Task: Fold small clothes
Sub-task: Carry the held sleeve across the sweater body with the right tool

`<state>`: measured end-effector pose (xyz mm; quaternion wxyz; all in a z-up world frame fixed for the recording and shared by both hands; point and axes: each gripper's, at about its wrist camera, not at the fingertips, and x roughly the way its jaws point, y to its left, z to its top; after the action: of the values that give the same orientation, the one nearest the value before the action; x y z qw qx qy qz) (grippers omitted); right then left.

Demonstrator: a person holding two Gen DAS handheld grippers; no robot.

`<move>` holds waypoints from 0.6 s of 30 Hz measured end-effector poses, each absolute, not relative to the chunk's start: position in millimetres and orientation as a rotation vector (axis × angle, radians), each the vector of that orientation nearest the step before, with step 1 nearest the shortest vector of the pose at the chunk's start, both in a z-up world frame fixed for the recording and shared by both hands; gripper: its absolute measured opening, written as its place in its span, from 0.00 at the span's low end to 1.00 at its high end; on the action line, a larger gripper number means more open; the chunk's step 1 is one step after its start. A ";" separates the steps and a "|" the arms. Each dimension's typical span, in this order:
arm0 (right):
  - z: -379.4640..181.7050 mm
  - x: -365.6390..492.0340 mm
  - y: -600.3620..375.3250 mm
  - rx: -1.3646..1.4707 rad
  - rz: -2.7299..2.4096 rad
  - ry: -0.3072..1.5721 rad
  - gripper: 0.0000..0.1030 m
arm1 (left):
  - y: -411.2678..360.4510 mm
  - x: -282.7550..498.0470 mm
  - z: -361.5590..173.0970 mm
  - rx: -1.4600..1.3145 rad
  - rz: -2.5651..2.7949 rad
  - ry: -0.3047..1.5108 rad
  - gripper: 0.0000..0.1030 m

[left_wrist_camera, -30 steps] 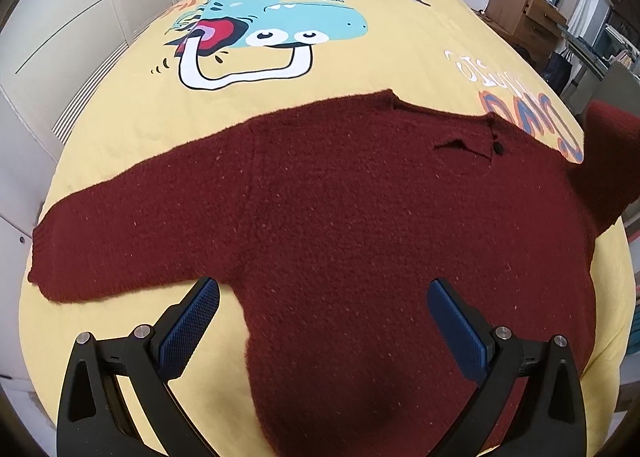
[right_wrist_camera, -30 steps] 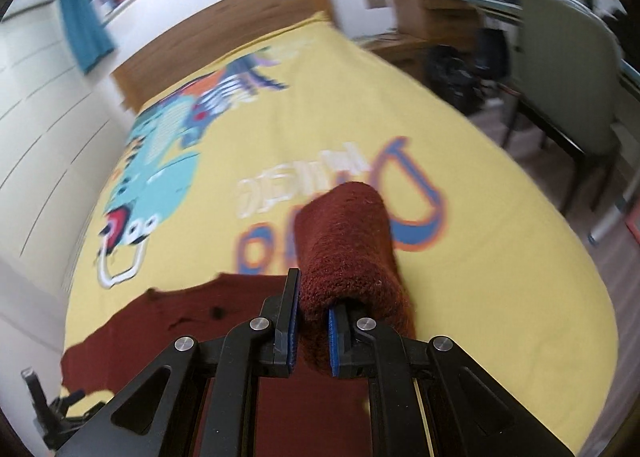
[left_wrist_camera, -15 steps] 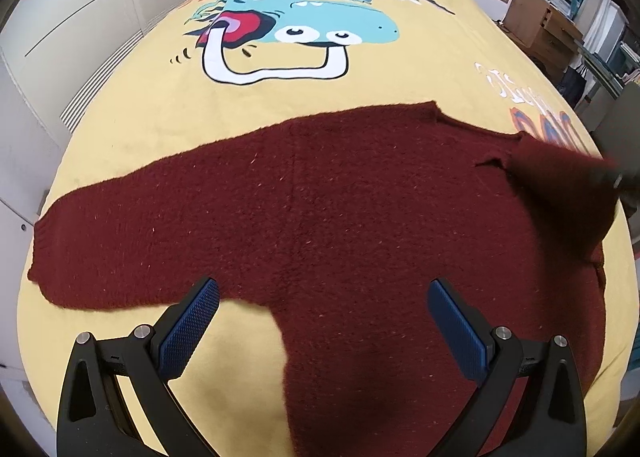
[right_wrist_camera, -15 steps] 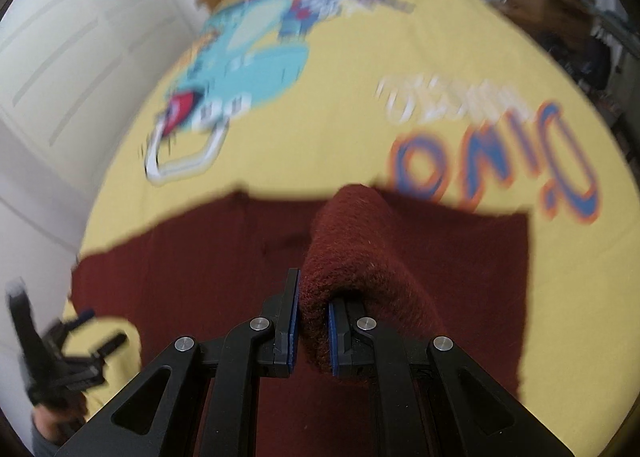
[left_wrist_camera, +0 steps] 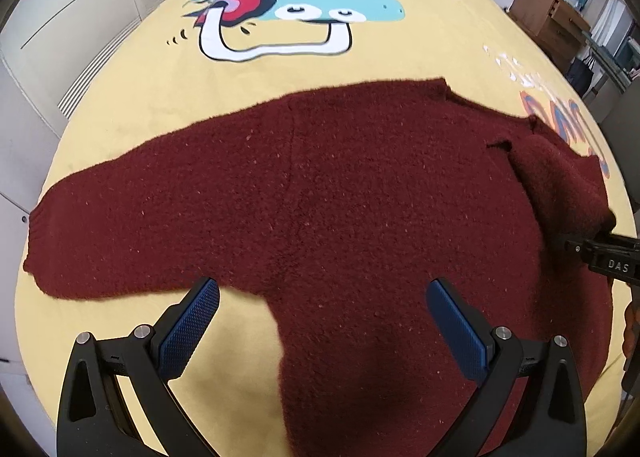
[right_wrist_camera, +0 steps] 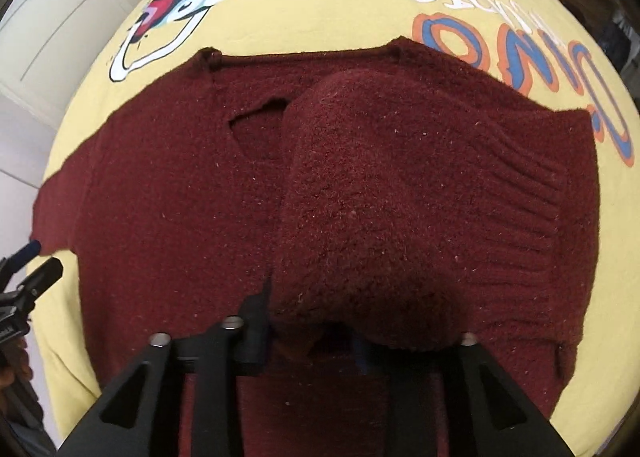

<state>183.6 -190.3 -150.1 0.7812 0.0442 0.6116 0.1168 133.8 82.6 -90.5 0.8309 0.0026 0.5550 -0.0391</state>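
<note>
The left gripper hangs with its two blue-padded fingers spread wide and nothing between them, poised over the near part of the one garment in sight, a dark red knitted sweater laid flat on a yellow bedspread printed with a cartoon dinosaur. The right gripper is harder to read: one sleeve is folded over the sweater's body and bunched over the fingers, so they are mostly covered and whether they pinch the knit or have let go cannot be told. The left wrist view shows the sweater's other sleeve stretched out flat to the left (its cuff near the bed's edge), and catches the right gripper only as a black tip at the frame's right side, under the folded sleeve end. The right wrist view shows what the left does not: the neckline at the far edge, a small opening in the knit just beside the folded sleeve, its ribbed cuff, and orange-and-blue lettering beyond. The left gripper appears there at the left edge.
</note>
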 end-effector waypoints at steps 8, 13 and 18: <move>-141.5 176.1 -201.1 0.035 0.244 1.347 0.79 | 70.4 135.8 -92.8 0.032 -0.096 1.212 0.99; -134.5 150.0 -226.9 0.015 0.278 1.359 0.82 | 50.5 135.8 -88.1 0.090 -0.156 1.202 0.99; -133.6 122.3 -272.3 0.017 0.182 1.353 0.84 | 1.9 132.2 -78.3 0.218 -0.258 1.172 0.99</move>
<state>122.3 -272.3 -133.6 0.7758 0.0079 0.6253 0.0839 132.2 1.9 -78.3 0.8197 0.1025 0.5504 -0.1212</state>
